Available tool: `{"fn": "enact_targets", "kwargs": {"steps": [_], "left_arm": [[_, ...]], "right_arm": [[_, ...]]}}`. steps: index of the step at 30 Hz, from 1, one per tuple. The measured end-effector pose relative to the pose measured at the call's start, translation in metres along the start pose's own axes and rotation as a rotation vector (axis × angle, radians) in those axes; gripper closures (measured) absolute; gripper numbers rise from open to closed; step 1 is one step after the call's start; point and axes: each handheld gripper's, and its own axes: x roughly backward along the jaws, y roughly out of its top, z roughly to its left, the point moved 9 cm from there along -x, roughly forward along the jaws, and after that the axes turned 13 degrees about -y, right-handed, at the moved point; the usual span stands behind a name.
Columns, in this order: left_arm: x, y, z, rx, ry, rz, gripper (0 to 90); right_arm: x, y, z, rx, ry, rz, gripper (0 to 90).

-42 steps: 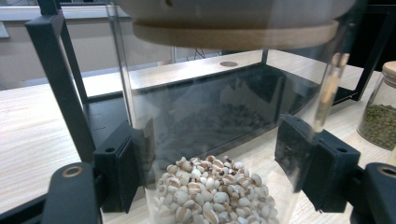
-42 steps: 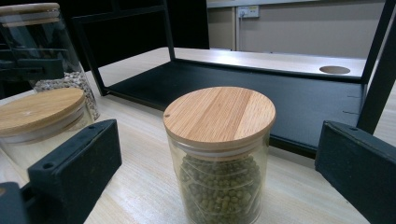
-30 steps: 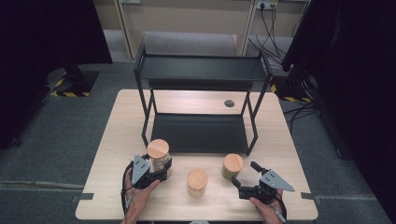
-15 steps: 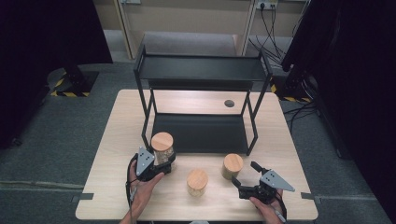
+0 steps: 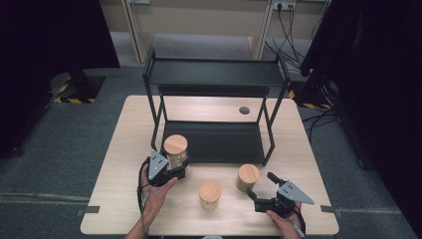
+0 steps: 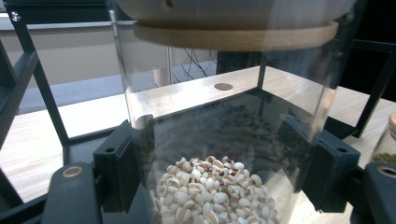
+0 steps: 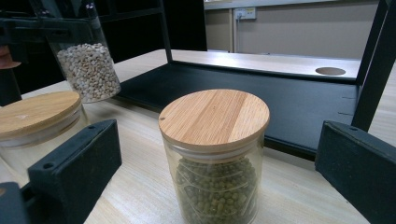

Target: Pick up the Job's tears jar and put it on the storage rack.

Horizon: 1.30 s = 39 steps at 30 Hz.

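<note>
Light wooden table (image 5: 124,199) on a grey carpeted floor (image 5: 64,149), round dark grommet hole (image 5: 244,110) near its far edge. Black two-tier metal rack (image 5: 214,72) standing on the far half of the table, lower shelf (image 5: 214,142) bare. Behind the table, a pale wall with a socket (image 5: 279,6) and dark cables (image 5: 286,30) hanging down; yellow-black striped tape (image 5: 74,99) on the floor at far left.

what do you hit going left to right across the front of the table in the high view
left gripper clamped on the jar of pale grains → middle jar → jar of green beans → right gripper, jaws open
</note>
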Motion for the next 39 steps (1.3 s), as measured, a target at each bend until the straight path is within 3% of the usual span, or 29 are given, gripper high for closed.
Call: {"fn": "enact_targets", "kwargs": {"steps": [23, 39], "left_arm": [[-0.026, 0.019, 0.009, 0.006, 0.002, -0.01, 25.3], [-0.05, 0.024, 0.023, 0.016, 0.048, -0.006, 25.3]], "right_arm": [[0.0, 0.0, 0.0, -0.005, 0.002, -0.002, 0.8], [0.0, 0.0, -0.001, -0.005, 0.001, -0.002, 0.8]]}}
